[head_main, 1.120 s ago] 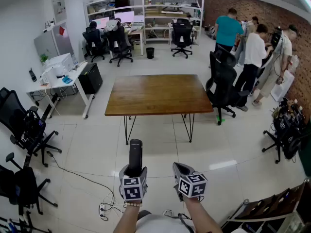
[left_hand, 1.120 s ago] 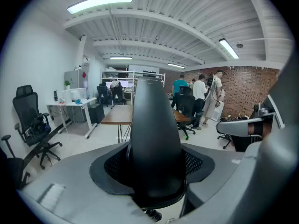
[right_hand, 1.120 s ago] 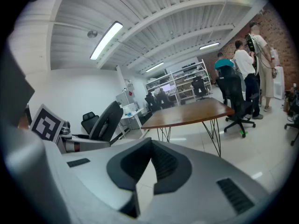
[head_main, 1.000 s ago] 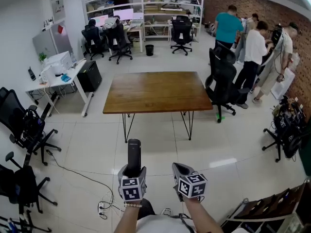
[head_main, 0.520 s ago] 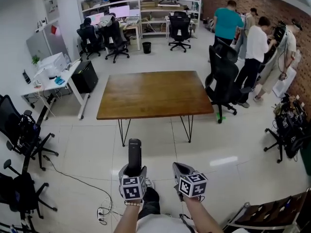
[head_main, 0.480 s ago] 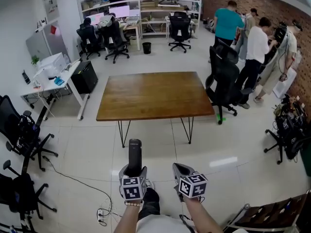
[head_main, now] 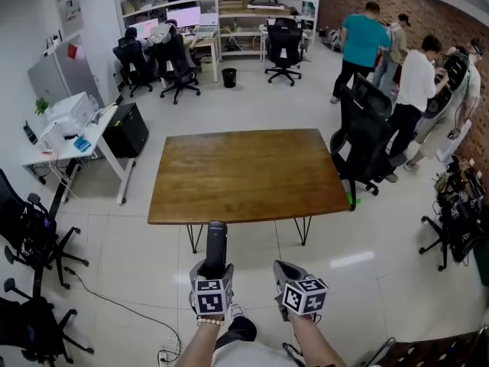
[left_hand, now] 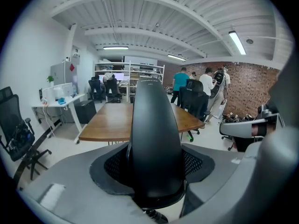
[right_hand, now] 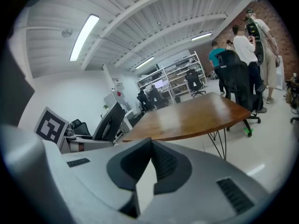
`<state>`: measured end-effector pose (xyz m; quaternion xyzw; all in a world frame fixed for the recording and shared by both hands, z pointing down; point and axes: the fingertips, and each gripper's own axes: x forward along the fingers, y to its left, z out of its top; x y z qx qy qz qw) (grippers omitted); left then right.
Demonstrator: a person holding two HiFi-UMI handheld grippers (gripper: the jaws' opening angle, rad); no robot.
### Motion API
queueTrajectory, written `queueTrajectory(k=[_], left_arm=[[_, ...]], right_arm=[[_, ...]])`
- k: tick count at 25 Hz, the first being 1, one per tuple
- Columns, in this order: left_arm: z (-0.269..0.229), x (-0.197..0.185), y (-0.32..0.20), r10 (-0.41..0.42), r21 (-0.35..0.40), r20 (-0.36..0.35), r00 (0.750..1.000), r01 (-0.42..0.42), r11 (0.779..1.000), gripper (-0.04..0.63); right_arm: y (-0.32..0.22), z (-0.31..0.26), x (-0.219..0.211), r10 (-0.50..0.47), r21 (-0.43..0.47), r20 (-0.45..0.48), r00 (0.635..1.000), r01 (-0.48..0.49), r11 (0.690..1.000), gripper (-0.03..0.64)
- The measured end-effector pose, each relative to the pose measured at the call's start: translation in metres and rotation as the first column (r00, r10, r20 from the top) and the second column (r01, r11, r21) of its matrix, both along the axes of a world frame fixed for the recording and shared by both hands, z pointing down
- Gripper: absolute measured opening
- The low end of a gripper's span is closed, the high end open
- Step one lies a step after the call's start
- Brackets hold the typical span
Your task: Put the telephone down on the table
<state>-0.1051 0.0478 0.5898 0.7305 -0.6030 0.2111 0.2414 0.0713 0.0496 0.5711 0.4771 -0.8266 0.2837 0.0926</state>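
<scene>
Partly hidden, the telephone (head_main: pixel 215 241) stands clamped in the left claw (head_main: pixel 212 271).

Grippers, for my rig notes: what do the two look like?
The left gripper and right gripper are grey moulded shells with dark ribbed pads lining the jaws. Each carries a white cube with black square markers. The forearms are unsleeved.

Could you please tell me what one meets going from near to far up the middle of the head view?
left gripper → telephone → wooden table → black bin → shelving
</scene>
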Motion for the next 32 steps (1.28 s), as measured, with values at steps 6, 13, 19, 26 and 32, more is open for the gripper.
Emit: queueTrajectory(k=[6, 13, 19, 26, 32], left_arm=[[0.002, -0.023, -0.067, 0.047, -0.016, 0.013, 0.999, -0.047, 0.999, 0.302], [0.002, -0.027, -0.113, 0.084, -0.001, -0.012, 0.996, -0.084, 0.996, 0.302], [0.007, -0.029, -0.125, 0.084, -0.010, -0.033, 0.996, -0.085, 0.996, 0.302], [0.013, -0.036, -0.148, 0.062, -0.023, -0.043, 0.997, -0.063, 0.998, 0.302], [0.013, -0.038, -0.192, 0.034, -0.022, -0.043, 0.998, -0.035, 0.999, 0.302]], right_arm=[[-0.067, -0.003, -0.029, 0.031, 0.005, 0.019, 0.999, -0.031, 1.000, 0.003], [-0.108, -0.012, -0.030, 0.069, 0.038, -0.019, 0.997, -0.069, 0.997, 0.003], [-0.115, -0.003, -0.028, 0.080, 0.012, -0.036, 0.996, -0.080, 0.997, 0.005], [-0.141, 0.004, -0.035, 0.058, -0.006, -0.039, 0.998, -0.058, 0.998, 0.005], [-0.191, 0.009, -0.038, 0.030, -0.008, -0.040, 0.999, -0.030, 1.000, 0.005]])
